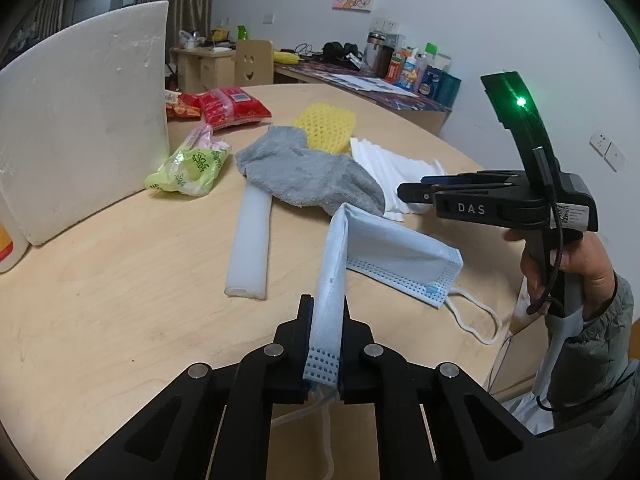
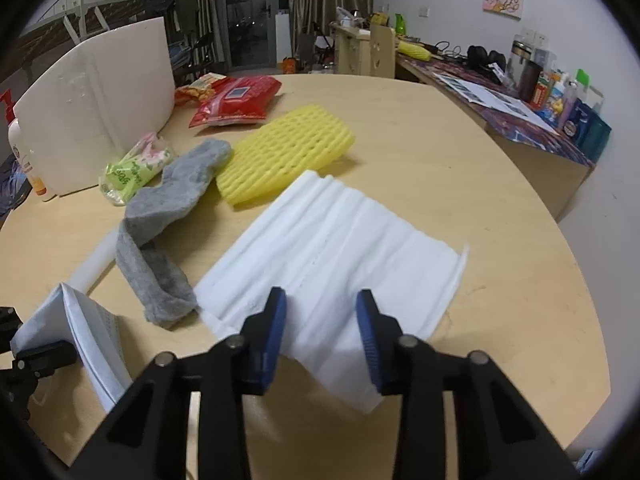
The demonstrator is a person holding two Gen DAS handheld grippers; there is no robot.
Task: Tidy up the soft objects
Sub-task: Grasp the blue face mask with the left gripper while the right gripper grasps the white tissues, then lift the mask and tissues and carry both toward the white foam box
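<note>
My left gripper (image 1: 326,308) is shut on one end of a light blue face mask (image 1: 392,252); the rest of the mask drapes down onto the round wooden table (image 1: 120,300), its ear loop trailing to the right. A person's hand (image 1: 568,264) holds my right gripper (image 1: 416,194) over a folded white cloth (image 1: 384,164). In the right wrist view the right gripper (image 2: 322,300) has its blue pads apart above the near edge of the white cloth (image 2: 340,248), with nothing pinched between them. The mask (image 2: 80,320) shows at the lower left there.
A grey sock (image 2: 160,216), yellow foam netting (image 2: 284,152), a white foam tube (image 1: 250,240), a green tissue pack (image 2: 132,170) and red snack packs (image 2: 236,100) lie on the table. A white foam board (image 1: 80,120) stands at the left, a bottle (image 2: 24,148) beside it.
</note>
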